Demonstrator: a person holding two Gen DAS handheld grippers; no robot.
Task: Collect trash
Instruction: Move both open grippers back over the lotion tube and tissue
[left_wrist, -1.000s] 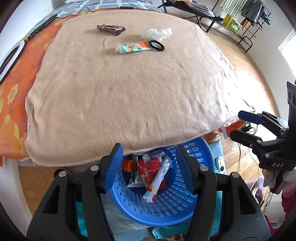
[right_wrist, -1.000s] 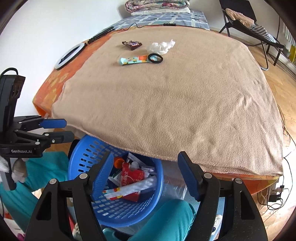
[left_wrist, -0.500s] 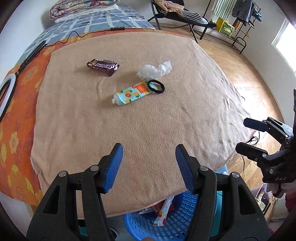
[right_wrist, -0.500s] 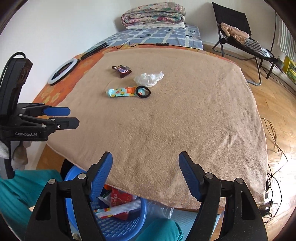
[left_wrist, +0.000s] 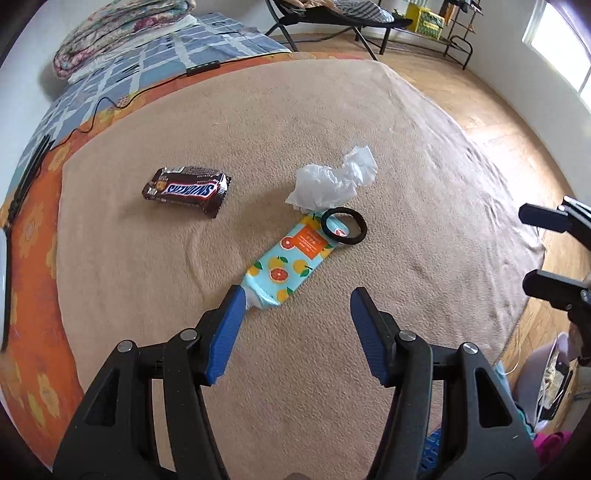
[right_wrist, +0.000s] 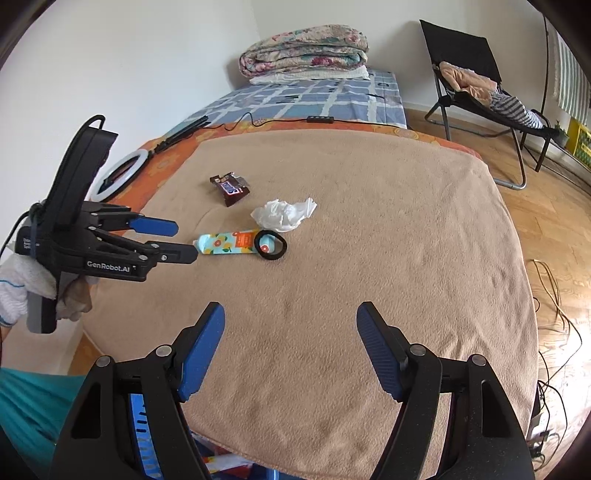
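The left claw (left_wrist: 295, 306) hangs low over the tan blanket (left_wrist: 332, 129) on the bed, its blue pads set wide apart and holding nothing; its left pad tip sits just at the cap end of the citrus-print tube (left_wrist: 291, 258). From the left wrist view, going left to right, the trash reads clearly: a Snickers wrapper (left_wrist: 186, 189) lying flat, then the tube lying aslant, a black ring (left_wrist: 343, 226) resting on the tube's far end, and a crumpled white tissue (left_wrist: 332, 181) just behind the ring. The right claw (left_wrist: 546, 254) shows at the right edge of that view, over the blanket's border, well apart from the trash.

The right wrist view adds what the other lacks: the left claw from the side (right_wrist: 177, 240), pads parted, level with the tube (right_wrist: 231, 243); a white ring light (right_wrist: 118, 177) on the orange sheet; folded quilts (right_wrist: 304, 51) by the wall; and a black folding chair (right_wrist: 472, 70) with clothes on it. The right claw (right_wrist: 290, 332) is likewise spread open and empty above the near blanket (right_wrist: 369, 277). Below its fingers a blue basket (right_wrist: 142, 432) peeks out, mostly hidden by the claw body and the blanket edge.
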